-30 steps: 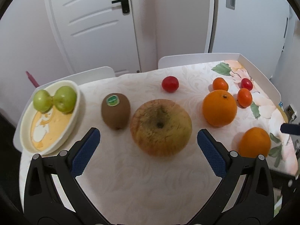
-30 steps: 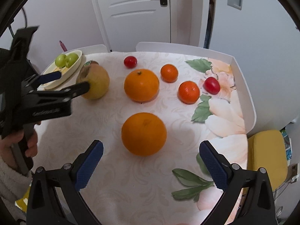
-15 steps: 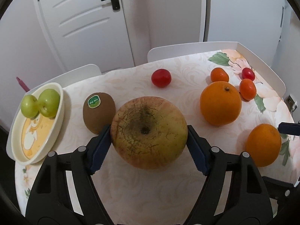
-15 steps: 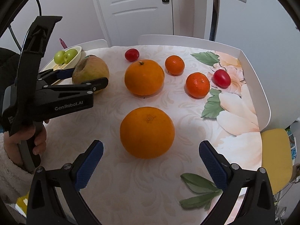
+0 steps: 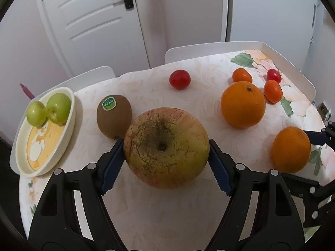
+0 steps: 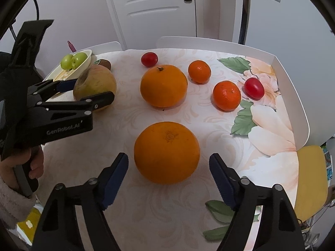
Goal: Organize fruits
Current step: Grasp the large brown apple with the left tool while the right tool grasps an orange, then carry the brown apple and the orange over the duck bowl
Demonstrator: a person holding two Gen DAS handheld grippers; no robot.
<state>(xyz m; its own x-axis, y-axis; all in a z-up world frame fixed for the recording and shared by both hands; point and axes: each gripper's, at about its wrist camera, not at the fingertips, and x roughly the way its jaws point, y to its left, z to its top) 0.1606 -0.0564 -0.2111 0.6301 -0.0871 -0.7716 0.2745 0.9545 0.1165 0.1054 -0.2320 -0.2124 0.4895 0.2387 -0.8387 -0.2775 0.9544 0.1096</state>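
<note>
My left gripper (image 5: 166,165) is shut on a large yellow-red apple (image 5: 166,147), both pads against its sides; the apple also shows in the right wrist view (image 6: 95,86). A kiwi (image 5: 114,116) lies just left of it. A cream plate (image 5: 25,161) with two green apples (image 5: 49,108) is at the far left. My right gripper (image 6: 168,178) is open, its pads on either side of a large orange (image 6: 166,151) with gaps on both sides. A second large orange (image 6: 163,85) lies beyond it.
Two tangerines (image 6: 199,71) (image 6: 226,95) and two red tomatoes (image 6: 149,59) (image 6: 254,87) lie farther back on the flowered tablecloth. The table's raised white rim (image 6: 293,96) runs along the right. White chair backs (image 5: 201,50) stand behind the table.
My left gripper moved forward around the apple and closed on it. My right gripper moved closer to the near orange and narrowed around it.
</note>
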